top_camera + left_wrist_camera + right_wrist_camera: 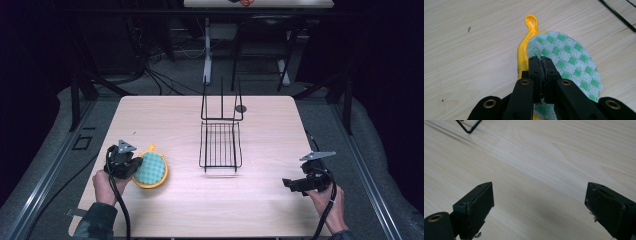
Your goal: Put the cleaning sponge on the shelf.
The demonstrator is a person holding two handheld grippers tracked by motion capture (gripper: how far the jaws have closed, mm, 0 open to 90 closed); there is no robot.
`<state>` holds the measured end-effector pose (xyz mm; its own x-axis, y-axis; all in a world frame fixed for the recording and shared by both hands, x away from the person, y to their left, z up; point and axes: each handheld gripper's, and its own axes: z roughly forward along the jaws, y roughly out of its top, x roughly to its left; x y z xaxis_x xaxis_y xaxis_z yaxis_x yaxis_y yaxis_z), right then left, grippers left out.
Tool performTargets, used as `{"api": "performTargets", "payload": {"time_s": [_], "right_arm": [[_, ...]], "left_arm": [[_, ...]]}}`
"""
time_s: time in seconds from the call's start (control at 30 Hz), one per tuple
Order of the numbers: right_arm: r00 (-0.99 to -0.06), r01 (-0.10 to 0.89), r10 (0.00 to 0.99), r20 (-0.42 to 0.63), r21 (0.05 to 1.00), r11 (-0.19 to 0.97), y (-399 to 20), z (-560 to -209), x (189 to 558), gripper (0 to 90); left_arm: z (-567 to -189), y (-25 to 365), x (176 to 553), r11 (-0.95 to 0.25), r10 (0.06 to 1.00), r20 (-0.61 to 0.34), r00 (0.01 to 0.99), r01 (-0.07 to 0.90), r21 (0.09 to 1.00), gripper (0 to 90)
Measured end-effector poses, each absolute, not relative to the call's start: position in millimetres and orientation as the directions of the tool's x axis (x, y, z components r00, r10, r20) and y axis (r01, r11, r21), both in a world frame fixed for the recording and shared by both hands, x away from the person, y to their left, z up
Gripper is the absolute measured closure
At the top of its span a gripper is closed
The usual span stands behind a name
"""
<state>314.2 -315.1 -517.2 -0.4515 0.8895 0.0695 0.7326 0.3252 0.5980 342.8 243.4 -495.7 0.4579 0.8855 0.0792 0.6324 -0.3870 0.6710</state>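
Observation:
A round pot holder with a green-and-white checked face and yellow rim lies at the table's front left. Its yellow hanging loop points away from me. My left gripper is shut on the pot holder's near edge, with the jaws pressed together over the fabric. My right gripper hovers at the front right, open, with nothing between its fingers above bare wood.
A black wire rack stands in the middle of the table, its upright posts at the far end. One corner of the rack shows in the right gripper view. A small dark disc lies behind it.

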Motion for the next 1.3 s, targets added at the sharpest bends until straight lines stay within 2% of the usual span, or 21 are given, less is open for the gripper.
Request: {"api": "performTargets", "payload": {"time_s": [0.4, 1.3], "right_arm": [[-0.457, 0.723, 0.888, 0.056, 0.605, 0.333, -313, -519, 316, 4.4], [-0.473, 0.709, 0.88, 0.04, 0.61, 0.353, -303, -517, 320, 5.0]], "left_arm": [[-477, 239, 337, -0.375, 0.88, 0.063, 0.471, 0.607, 0.701, 87.7], [-441, 213, 340, -0.357, 0.842, 0.01, 0.539, 0.543, 0.76, 87.7]]}}
